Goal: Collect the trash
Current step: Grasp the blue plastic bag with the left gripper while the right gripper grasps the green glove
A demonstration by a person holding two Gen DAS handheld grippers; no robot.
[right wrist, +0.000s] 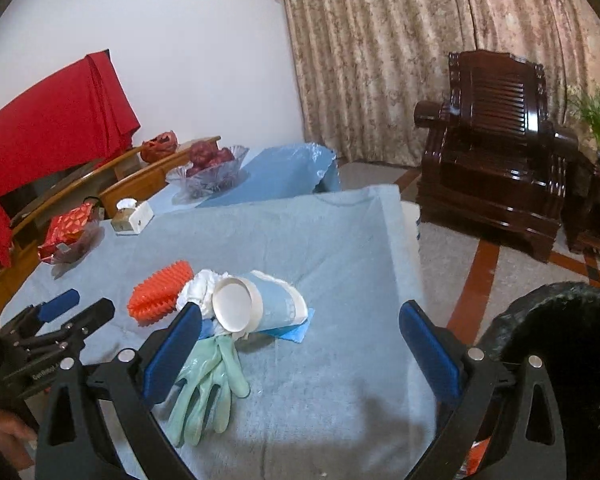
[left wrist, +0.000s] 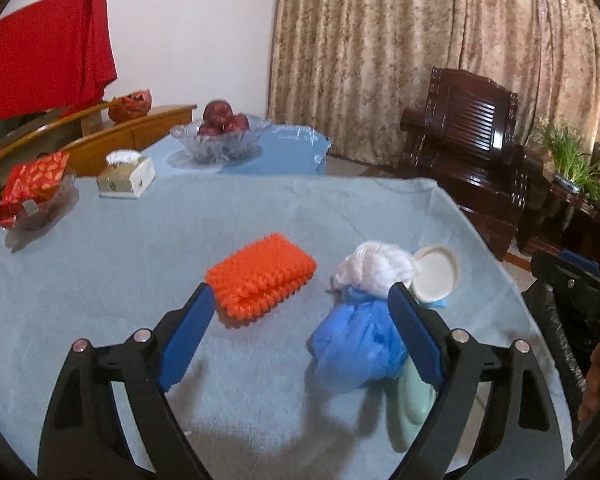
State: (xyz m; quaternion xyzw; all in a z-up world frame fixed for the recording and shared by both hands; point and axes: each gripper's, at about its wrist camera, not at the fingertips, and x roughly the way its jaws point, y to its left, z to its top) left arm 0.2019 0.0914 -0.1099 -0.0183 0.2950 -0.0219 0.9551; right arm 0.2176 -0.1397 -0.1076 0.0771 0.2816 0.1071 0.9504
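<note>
- The left hand-held gripper (left wrist: 300, 320) hangs over the bench (left wrist: 120, 248) with its blue pads spread wide, released and grasping nothing; its right pad lies just beside a crumpled blue plastic bag (left wrist: 352, 344).
- The right hand-held gripper (right wrist: 300, 340) is likewise released, pads far apart, nothing between them but bare blue cloth.
- The trash sits in one cluster at the middle of the bench: the blue plastic bag, a white crumpled tissue wad (left wrist: 374, 266) at its far side, and a tipped paper cup (right wrist: 260, 300) lying on its side (its white base faces the right wrist camera).
- A pale green rubber glove (right wrist: 208, 384) lies flat at the near side of the cluster, fingers pointing near; in the right wrist view the left pad of the right hand-held gripper covers part of its cuff.
- An orange spiky brush pad (left wrist: 260, 280) lies just left of the cluster, apart from the tissue wad in the left wrist view.
- A black-lined trash bin (right wrist: 572, 344) stands off the right edge of the bench, near the right hand-held gripper.
- At the far left of the bench are a tissue box (left wrist: 126, 176) and a glass dish of red-wrapped packets (left wrist: 32, 196); farther back stands a glass bowl of red fruit (left wrist: 220, 132).
- A dark wooden armchair (right wrist: 496, 152) stands on the floor at the far right, before patterned curtains (left wrist: 420, 40).
</note>
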